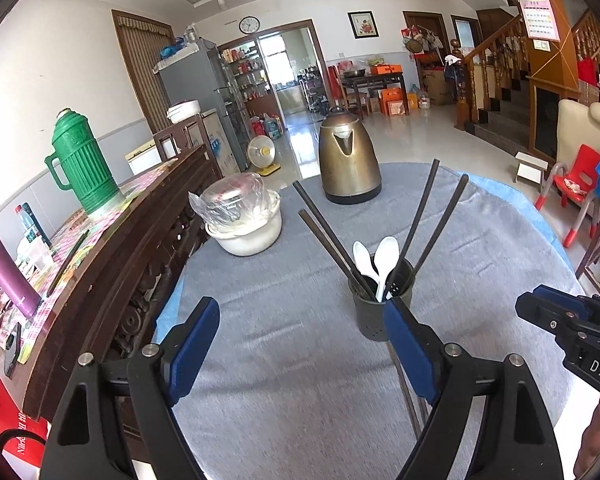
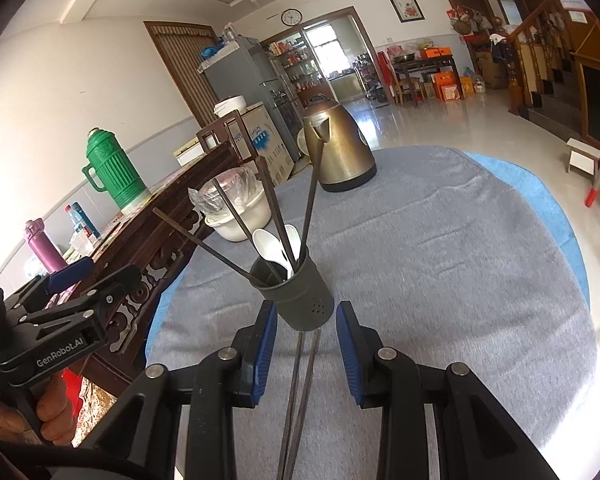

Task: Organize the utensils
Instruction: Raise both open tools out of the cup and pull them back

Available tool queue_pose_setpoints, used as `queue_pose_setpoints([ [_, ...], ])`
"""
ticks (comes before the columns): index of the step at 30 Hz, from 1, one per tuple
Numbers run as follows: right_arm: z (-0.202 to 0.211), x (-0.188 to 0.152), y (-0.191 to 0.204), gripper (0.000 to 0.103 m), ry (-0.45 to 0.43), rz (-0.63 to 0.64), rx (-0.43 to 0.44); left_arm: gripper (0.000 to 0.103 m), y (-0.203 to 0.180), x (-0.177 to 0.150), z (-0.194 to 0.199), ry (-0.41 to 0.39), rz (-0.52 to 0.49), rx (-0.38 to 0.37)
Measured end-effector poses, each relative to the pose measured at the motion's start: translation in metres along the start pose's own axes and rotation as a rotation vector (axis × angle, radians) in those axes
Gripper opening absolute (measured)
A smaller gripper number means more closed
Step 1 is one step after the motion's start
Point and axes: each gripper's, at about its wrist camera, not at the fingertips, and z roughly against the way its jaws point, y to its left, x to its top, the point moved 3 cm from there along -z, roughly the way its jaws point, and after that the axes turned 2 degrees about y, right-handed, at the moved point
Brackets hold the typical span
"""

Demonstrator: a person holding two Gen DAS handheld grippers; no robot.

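Note:
A dark grey utensil holder [image 2: 296, 300] stands on the grey tablecloth [image 2: 440, 280]. It holds several dark chopsticks [image 2: 236, 216] and two white spoons [image 2: 268, 244]. My right gripper [image 2: 306, 312] sits just in front of it, jaws partly apart, with nothing pressed between the pads. Two loose chopsticks [image 2: 300, 380] lie on the cloth under the gap, running back from the holder's foot. My left gripper [image 1: 300, 308] stands wide open and empty, its right finger next to the holder [image 1: 374, 320]. The right gripper [image 1: 536, 304] shows at that view's right edge.
A bronze kettle [image 1: 348, 156] stands at the table's far side. A white pot with a plastic-wrapped bowl [image 1: 244, 216] sits at the left. A dark wooden sideboard [image 1: 120, 248] with a green thermos [image 1: 84, 164] borders the table's left edge. Red chairs [image 1: 580, 184] stand at the right.

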Motion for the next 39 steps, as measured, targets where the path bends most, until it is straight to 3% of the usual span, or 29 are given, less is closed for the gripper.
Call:
queue_pose_setpoints([
  [39,-0.025,-0.023,0.006,0.033,0.108,-0.007,0.005,0.085,0.015,-0.032,-0.026,0.086,0.039,-0.022],
])
